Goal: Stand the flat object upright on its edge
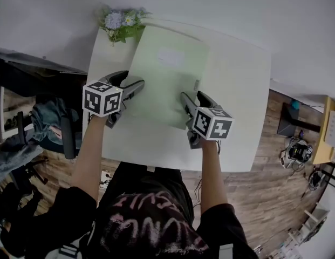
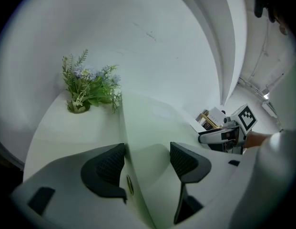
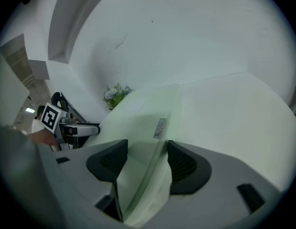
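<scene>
A large pale green flat folder (image 1: pixel 167 80) with a white label sits on the white table (image 1: pixel 240 90), its face turned up toward the head camera. I cannot tell how steeply it tilts. My left gripper (image 1: pixel 132 85) is at its left edge and my right gripper (image 1: pixel 191 102) at its right edge. In the left gripper view the folder's edge (image 2: pixel 131 175) runs between the spread jaws of the left gripper (image 2: pixel 148 159). In the right gripper view the folder (image 3: pixel 138 118) likewise passes between the wide jaws of the right gripper (image 3: pixel 147 156). Both grippers are open, and the pads do not press on it.
A small pot of flowers (image 1: pixel 121 25) stands at the table's far left corner, just beyond the folder. A dark chair with clothes (image 1: pixel 48 123) is left of the table. Wooden floor and clutter (image 1: pixel 296 150) lie to the right. A white wall rises behind the table.
</scene>
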`<control>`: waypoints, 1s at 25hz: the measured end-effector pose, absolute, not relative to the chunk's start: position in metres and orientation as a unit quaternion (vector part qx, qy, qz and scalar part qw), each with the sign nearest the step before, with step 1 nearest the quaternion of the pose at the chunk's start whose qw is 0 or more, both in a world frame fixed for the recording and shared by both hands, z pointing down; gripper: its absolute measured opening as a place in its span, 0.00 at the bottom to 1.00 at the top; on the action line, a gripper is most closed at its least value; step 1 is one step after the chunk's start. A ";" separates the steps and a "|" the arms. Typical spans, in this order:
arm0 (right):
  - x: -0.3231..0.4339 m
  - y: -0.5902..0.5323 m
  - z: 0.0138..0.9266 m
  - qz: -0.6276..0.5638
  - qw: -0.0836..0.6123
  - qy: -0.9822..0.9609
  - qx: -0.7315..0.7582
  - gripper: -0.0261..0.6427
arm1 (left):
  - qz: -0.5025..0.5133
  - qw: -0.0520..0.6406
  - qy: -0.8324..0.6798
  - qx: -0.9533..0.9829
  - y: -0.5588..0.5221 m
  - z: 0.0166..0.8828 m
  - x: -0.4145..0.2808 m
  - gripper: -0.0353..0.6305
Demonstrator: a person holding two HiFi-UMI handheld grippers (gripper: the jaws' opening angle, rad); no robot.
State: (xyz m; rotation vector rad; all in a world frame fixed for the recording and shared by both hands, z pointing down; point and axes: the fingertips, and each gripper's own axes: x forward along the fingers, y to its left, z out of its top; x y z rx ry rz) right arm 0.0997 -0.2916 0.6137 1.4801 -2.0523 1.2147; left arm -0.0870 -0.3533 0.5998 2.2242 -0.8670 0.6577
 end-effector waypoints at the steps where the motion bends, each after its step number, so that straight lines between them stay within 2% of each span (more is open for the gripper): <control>1: 0.100 -0.291 0.614 0.428 0.168 -0.720 0.520 0.42 | 0.256 0.325 -0.330 0.849 -0.353 0.600 -0.086 0.51; 7: 0.101 -0.291 0.614 0.425 0.178 -0.713 0.529 0.42 | 0.283 0.307 -0.328 0.847 -0.351 0.600 -0.085 0.51; 16: 0.101 -0.292 0.612 0.403 0.165 -0.720 0.541 0.42 | 0.269 0.271 -0.342 0.859 -0.352 0.595 -0.084 0.50; 25: 0.103 -0.302 0.581 0.312 0.142 -0.754 0.561 0.42 | 0.230 0.210 -0.362 0.879 -0.356 0.564 -0.083 0.50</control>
